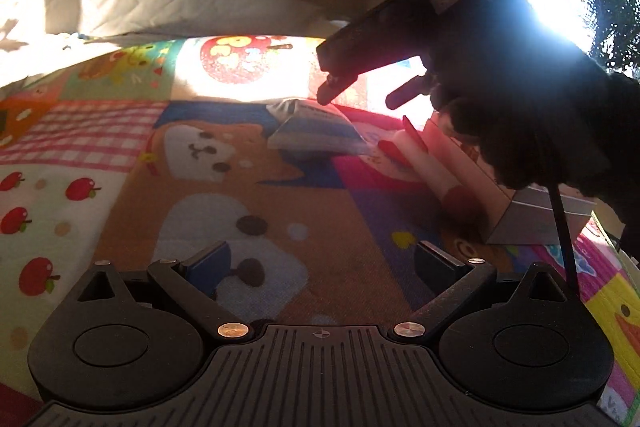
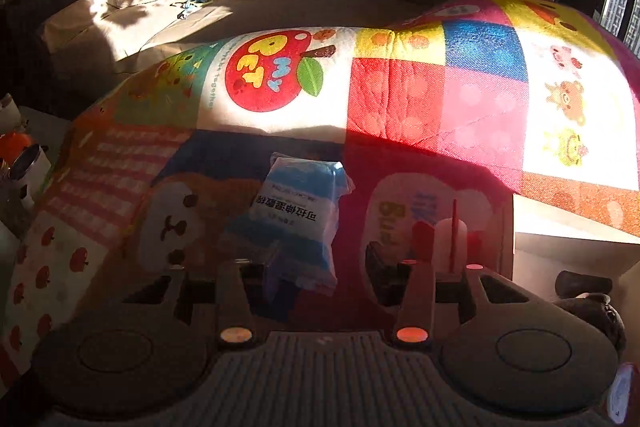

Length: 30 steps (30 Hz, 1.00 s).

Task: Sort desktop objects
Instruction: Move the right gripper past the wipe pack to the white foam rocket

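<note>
Left gripper (image 1: 322, 267) hangs low over the patterned play mat (image 1: 120, 155), jaws spread wide, nothing between the blue pads; only the bear print of the mat shows in the gap. Likely parked here as the waiting hand, clear of the objects, which lie further along the mat toward its far right part.

Moving right: a blue-and-white plastic packet (image 1: 316, 133) lies flat near the middle of the mat, just at the edge of the sunlit band. It is loose, touched by nothing I can confirm.

Right gripper (image 1: 360, 89), seen backlit from the left wrist view, points down at the packet with jaws partly apart and empty; one fingertip sits just above the packet's far end. In its own view the right gripper (image 2: 326, 273) straddles the packet's (image 2: 298, 223) near end, pads not visibly pressing. Reads as lining up for a pick, grip not yet made.

Further right: a white tube with red cap (image 1: 424, 163) lies just beside a cardboard box (image 1: 532, 215) near the mat's right edge. The box is probably the sorting bin, hence the tube left close to its wall.

Glare from the window makes contact hard to judge
</note>
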Motion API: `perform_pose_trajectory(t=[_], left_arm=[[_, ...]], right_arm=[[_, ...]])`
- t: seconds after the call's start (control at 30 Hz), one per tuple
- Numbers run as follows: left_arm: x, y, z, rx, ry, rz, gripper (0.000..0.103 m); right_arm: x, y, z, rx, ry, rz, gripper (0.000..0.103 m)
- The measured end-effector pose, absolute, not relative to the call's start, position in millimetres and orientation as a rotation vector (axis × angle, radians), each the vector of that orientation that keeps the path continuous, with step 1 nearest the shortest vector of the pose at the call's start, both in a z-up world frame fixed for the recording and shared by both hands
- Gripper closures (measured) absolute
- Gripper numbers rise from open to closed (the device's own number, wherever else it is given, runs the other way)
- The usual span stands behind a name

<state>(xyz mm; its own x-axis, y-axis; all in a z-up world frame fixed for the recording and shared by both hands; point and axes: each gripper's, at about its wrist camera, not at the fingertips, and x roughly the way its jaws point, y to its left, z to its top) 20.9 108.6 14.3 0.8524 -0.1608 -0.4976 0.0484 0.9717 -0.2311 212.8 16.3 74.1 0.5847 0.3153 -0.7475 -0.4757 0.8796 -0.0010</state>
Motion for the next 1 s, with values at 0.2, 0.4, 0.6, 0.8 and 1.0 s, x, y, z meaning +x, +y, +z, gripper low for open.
perform_pose_trajectory(t=[0.2,0.4,0.6,0.8,1.0], left_arm=[[25,111,11,-0.237,0.568,-0.108,0.002],[25,115,10,-0.259,0.566,-0.105,0.002],[21,109,13,-0.233,0.541,-0.097,0.002],[19,109,13,-0.223,0.532,-0.081,0.001],[20,111,12,-0.232,0.534,-0.086,0.001]], right_arm=[[262,52,51,-0.198,0.945,0.455,0.014],[240,58,45,-0.252,0.983,0.524,0.053],[155,36,76,-0.355,1.050,0.850,0.043],[173,2,111,-0.385,0.883,0.589,0.038],[249,-31,85,-0.322,0.893,0.286,0.067]])
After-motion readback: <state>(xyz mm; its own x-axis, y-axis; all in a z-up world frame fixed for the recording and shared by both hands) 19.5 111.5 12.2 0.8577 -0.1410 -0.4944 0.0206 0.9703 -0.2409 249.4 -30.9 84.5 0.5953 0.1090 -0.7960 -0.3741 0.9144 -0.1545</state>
